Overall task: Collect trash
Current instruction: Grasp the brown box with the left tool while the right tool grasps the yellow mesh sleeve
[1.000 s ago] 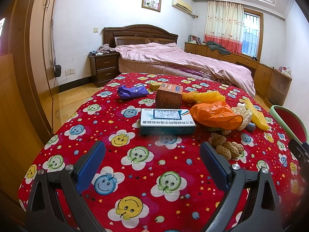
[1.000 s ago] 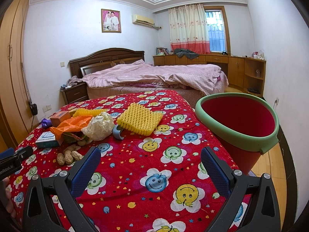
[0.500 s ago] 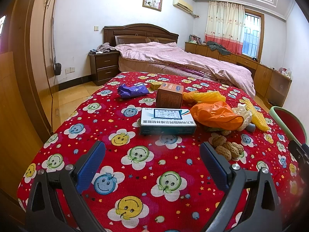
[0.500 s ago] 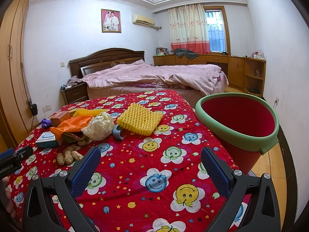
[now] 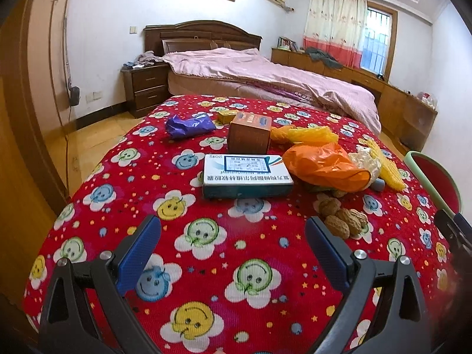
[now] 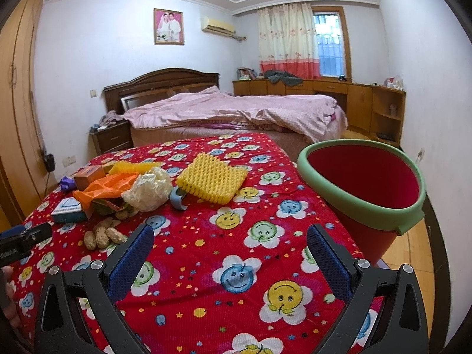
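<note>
Trash lies on a red smiley-pattern tablecloth. A white and teal medicine box sits ahead of my open left gripper, with a brown box, purple wrapper, orange plastic bag and several peanuts around it. My right gripper is open and holds nothing. Beyond it lie a yellow foam net, a crumpled white bag and a grey clip. A red bin with a green rim stands at the table's right edge.
A bed with a pink cover stands behind the table, a nightstand to its left, wooden cabinets under the window. A wardrobe lines the left wall. The left gripper's tip shows at the right view's left edge.
My left gripper has edged forward toward the medicine box and tilted down a little. The right gripper has hardly moved.
</note>
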The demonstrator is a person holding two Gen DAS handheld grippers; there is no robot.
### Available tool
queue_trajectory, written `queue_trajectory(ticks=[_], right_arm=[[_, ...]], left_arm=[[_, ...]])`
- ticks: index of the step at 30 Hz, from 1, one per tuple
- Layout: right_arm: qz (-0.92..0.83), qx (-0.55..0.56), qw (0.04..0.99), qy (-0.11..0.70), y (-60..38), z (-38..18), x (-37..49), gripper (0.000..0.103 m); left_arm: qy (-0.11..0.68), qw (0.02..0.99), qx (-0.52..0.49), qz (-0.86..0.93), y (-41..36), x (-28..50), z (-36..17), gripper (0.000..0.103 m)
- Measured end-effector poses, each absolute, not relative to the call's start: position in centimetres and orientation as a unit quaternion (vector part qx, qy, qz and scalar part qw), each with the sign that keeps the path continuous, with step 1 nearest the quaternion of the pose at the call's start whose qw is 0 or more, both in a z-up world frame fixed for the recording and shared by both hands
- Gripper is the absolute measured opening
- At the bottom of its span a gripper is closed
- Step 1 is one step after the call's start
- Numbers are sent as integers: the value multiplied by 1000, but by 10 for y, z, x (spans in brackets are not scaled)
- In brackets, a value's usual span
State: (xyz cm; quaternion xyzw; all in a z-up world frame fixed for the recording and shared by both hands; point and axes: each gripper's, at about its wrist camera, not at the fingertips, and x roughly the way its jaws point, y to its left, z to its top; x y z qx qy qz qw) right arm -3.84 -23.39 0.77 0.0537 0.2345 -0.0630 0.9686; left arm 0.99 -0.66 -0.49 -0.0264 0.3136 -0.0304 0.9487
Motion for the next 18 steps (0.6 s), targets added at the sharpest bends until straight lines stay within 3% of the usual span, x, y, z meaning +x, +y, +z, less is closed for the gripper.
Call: queue_trajectory(ticks=[10,12,18], right_arm=[[-48,50,957,282,-240,27,-8,102],[-46,54,955,288,-244,30,-1,102],[-54,71,947,310,-260,33,28,102]], left_arm=[[315,947,-1,-56,-36,37,23,97],[324,944,1,-68,-44,46,27,90],[362,930,2,-67,-59,87,26,87]])
